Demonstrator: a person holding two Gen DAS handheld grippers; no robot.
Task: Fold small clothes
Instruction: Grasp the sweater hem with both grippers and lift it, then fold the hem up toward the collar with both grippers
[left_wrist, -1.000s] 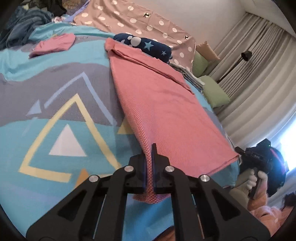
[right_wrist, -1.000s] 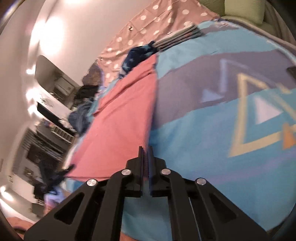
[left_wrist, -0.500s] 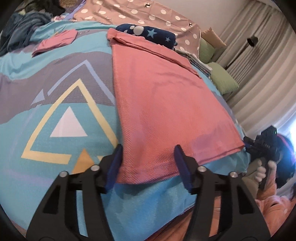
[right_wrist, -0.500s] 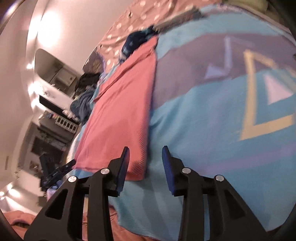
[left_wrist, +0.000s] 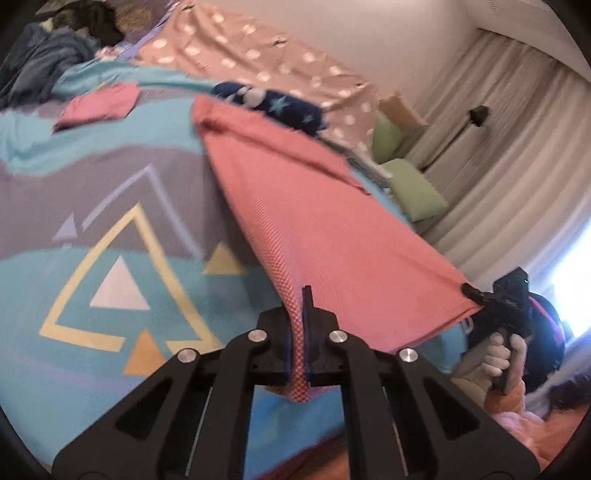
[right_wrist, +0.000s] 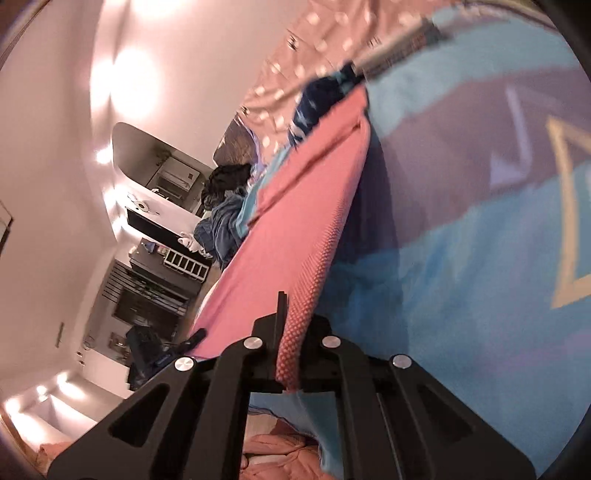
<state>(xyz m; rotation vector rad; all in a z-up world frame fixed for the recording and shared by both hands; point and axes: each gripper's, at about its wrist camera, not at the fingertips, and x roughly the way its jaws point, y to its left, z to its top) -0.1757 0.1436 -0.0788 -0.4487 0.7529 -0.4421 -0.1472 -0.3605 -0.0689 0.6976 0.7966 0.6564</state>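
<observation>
A bedspread (left_wrist: 44, 229) in turquoise and mauve with yellow triangles is covering the bed. A brown polka-dot blanket (left_wrist: 258, 62) is lying along its far edge, and two green pillows (left_wrist: 417, 192) are resting beside it. Pale curtains (left_wrist: 517, 155) are hanging behind a black floor lamp (left_wrist: 478, 114). Dark clothes (right_wrist: 225, 177) are piling up near a shelf unit (right_wrist: 184, 264).
</observation>
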